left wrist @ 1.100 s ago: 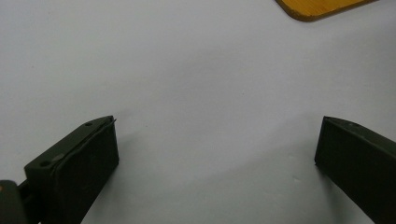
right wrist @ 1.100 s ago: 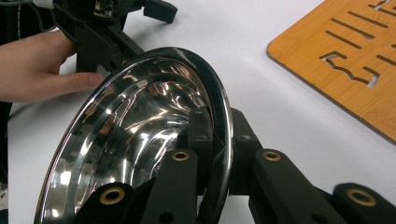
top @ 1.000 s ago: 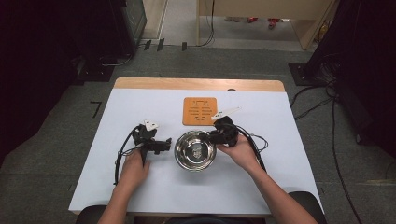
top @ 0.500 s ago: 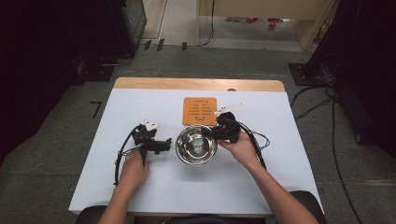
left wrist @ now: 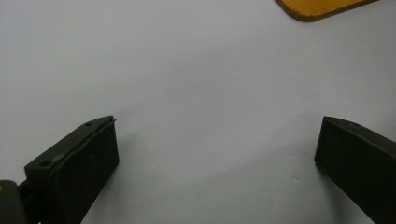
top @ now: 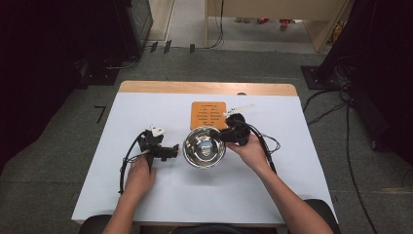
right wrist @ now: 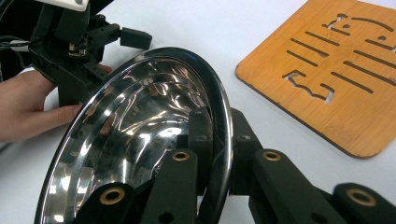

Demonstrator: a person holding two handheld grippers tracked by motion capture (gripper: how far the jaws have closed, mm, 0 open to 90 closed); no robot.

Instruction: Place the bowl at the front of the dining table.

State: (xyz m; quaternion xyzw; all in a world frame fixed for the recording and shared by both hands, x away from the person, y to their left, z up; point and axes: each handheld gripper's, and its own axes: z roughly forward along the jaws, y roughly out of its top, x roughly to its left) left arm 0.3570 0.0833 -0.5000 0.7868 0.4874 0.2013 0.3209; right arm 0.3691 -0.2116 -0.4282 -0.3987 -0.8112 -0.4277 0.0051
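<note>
Nearest us, our right gripper [top: 230,135] is clamped on the right rim of the steel bowl [top: 204,147], one jaw inside, one outside. The bowl looks light, rigid and slippery, so its thin rim seems the best hold. Left of the bowl, our left gripper [top: 171,152] rests with jaws apart, holding nothing. Just beyond the bowl lies a wooden trivet [top: 209,115].

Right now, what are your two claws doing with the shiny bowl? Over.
Right gripper shut on steel bowl rim. Left gripper open, over bare table. Wooden trivet just behind bowl; nothing blocking.
</note>
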